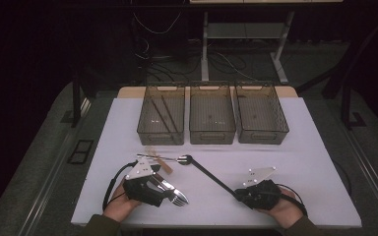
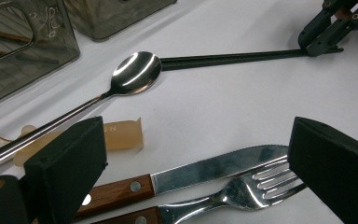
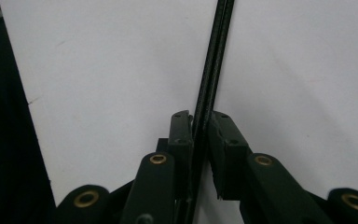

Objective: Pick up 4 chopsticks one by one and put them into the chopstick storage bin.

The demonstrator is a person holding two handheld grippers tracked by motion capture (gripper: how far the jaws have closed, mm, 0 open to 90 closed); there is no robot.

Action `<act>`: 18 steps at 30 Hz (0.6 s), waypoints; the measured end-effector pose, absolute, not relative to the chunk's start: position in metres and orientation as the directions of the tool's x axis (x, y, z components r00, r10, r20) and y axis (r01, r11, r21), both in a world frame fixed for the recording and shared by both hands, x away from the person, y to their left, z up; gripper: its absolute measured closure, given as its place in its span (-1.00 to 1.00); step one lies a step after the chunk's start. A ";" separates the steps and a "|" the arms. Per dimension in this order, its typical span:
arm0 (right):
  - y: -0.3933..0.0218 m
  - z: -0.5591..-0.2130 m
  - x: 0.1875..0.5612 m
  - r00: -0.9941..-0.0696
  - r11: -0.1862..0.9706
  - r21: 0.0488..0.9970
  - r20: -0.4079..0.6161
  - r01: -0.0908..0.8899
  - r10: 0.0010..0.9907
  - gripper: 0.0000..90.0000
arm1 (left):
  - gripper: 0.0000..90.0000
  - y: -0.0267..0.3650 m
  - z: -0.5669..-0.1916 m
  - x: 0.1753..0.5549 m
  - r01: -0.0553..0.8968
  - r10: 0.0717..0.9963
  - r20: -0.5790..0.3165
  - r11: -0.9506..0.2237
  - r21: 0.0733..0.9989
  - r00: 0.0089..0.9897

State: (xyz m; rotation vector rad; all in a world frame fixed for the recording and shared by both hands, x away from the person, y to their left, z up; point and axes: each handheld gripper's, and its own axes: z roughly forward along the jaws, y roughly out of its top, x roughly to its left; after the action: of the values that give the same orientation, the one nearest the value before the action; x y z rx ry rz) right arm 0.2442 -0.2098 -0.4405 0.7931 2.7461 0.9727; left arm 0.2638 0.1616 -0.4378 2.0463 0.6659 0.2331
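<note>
My left gripper [image 1: 172,192] lies at the near left of the white table, with its jaws [image 2: 198,140] wide open and nothing between the pads. Under it lie a wood-handled knife [image 2: 214,170] and a fork [image 2: 242,189]. Beyond them a steel spoon [image 2: 135,72] rests by a pale beige piece [image 2: 121,135]. A pair of black chopsticks [image 1: 211,176] runs from the spoon's bowl to my right gripper [image 1: 241,194]. That gripper is shut on the near end of the chopsticks [image 3: 214,60], with its pads [image 3: 200,121] against both sides.
Three smoky plastic bins stand in a row at the back: left [image 1: 160,136], middle [image 1: 212,136], right [image 1: 262,137]. The left one holds brown chopsticks [image 1: 167,113]. The table's near edge runs just below both hands. Dark floor and cables lie beyond the far edge.
</note>
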 end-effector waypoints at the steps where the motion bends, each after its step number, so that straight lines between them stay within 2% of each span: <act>1: -0.210 -0.440 0.244 -0.854 0.657 0.614 0.053 0.437 0.518 0.76 | -0.91 0.162 -0.438 0.264 0.365 0.542 -0.096 -0.413 0.834 0.835; 18: -0.232 -0.442 0.268 -0.834 0.640 0.621 0.038 0.451 0.551 0.78 | -0.91 0.161 -0.438 0.264 0.362 0.538 -0.095 -0.416 0.834 0.838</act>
State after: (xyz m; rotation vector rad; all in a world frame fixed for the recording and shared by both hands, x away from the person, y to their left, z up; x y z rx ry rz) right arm 0.2682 -0.2321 -0.4416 0.8317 2.7030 0.9603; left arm 0.2636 0.1608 -0.4379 2.0509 0.6597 0.2297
